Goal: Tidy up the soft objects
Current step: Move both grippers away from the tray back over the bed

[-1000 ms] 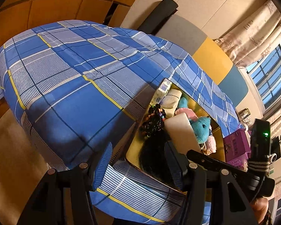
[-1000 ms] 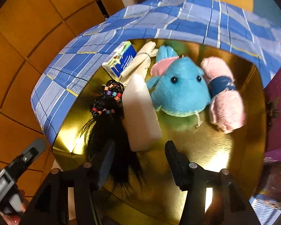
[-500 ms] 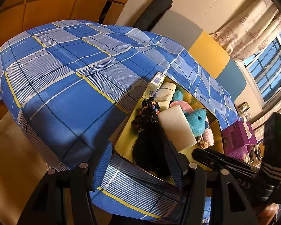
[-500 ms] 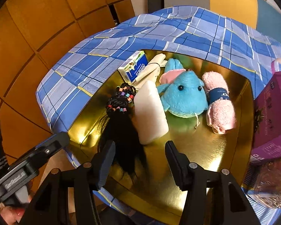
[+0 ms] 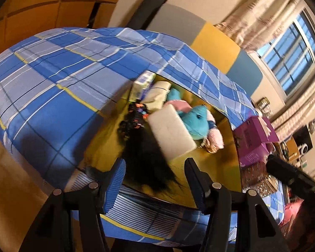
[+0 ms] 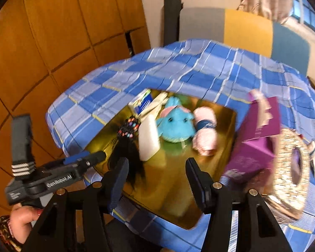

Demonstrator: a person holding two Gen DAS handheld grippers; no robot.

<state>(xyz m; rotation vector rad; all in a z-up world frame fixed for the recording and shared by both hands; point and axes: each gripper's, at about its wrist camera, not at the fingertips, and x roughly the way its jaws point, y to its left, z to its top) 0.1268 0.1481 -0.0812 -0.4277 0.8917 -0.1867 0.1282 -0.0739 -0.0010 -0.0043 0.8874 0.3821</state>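
Both my left gripper (image 5: 155, 173) and right gripper (image 6: 157, 173) are wide apart, holding nothing. The blue plush (image 6: 176, 125), white sponge (image 6: 148, 139) and, I think, pink towel (image 6: 204, 134) lie together in the gold tray (image 6: 176, 189).

Bare gold tray (image 6: 174, 180) floor lies open near; black wig (image 6: 126, 153), white block (image 6: 148, 138) and purple box (image 6: 256, 147) flank it.

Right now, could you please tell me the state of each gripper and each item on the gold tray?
left gripper: open, empty
right gripper: open, empty
blue plush: lying on the gold tray
pink towel: rolled, banded, beside the plush
white block: lying flat
black wig: loose, spread on the tray
purple box: flap open
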